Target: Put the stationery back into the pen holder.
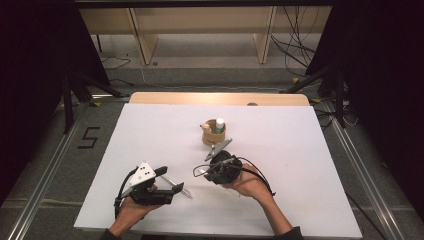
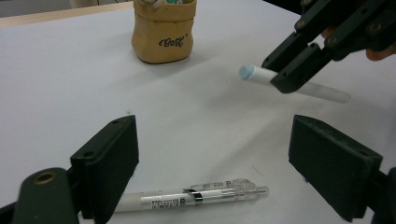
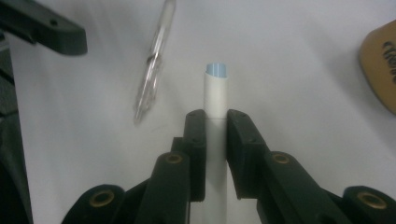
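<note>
right gripper (image 3: 215,135) clamps 1 white tube (image 3: 215,93) | left gripper (image 2: 212,154) wide open (empty) over 1 pen (image 2: 196,197) | 1 cup (image 2: 163,30)

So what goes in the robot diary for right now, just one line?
left claw: open over clear pen | right claw: shut on white pen | holder: upright

The table (image 1: 150,145) is covered in plain white, with a pale wood edge at the top of the high view. The holder (image 2: 163,31) at the upper centre is tan with dark lettering. Both grippers, left (image 2: 215,163) and right (image 3: 216,126), are black with brass-coloured rivets. The gripped tube (image 3: 215,93) is white with a light blue tip; the pen (image 2: 191,197) is clear with a white, printed barrel
</note>
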Available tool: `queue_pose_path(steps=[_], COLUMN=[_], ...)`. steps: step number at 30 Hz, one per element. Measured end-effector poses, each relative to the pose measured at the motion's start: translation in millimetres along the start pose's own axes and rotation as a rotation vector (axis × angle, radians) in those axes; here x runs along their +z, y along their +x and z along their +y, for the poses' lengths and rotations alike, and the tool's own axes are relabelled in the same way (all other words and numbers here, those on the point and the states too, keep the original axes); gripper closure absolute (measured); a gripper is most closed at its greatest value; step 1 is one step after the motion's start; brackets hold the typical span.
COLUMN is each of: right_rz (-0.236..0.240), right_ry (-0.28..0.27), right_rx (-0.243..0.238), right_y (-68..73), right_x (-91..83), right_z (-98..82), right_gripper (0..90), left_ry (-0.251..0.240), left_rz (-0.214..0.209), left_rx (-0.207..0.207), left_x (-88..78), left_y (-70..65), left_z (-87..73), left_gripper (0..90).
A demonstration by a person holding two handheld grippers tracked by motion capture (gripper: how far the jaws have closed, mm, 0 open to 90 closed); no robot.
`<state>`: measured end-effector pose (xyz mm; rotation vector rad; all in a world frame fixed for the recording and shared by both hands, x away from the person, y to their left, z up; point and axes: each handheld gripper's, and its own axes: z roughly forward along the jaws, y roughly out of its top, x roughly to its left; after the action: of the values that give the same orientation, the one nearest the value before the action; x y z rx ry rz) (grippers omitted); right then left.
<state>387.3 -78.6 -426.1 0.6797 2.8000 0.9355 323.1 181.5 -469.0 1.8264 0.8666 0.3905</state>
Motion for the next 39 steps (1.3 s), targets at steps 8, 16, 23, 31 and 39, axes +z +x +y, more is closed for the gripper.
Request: queue_pose_path(steps=[8, 16, 23, 31, 39], right_rz=[-0.033, -0.092, -0.131, -0.157, -0.199], right_ry=[-0.236, -0.38, -0.479, -0.569, -0.599], right_rx=[0.127, 0.195, 0.253, 0.308, 0.324], right_y=[-15.1, -24.9, -36.7, -53.8, -66.6], right_x=[-18.1, -30.3, -38.1, -41.4, -39.1], right_z=[-3.1, -7.2, -7.0, 3.8, 23.3], right_gripper=[79.0, 78.9, 78.9, 78.8, 78.9], left_ry=[0.003, 0.004, 0.007, 0.003, 0.006], left_rz=[-0.001, 0.0, 0.002, 0.003, 0.001], left_rx=[0.003, 0.005, 0.003, -0.003, 0.002], left_x=[-0.1, 0.3, 0.7, 0.8, 0.7], left_y=[0.1, -0.1, 0.1, 0.5, 0.4], left_z=[-0.1, -0.2, -0.5, -0.6, -0.7], left_gripper=[15.6, 15.6, 15.6, 15.6, 15.6])
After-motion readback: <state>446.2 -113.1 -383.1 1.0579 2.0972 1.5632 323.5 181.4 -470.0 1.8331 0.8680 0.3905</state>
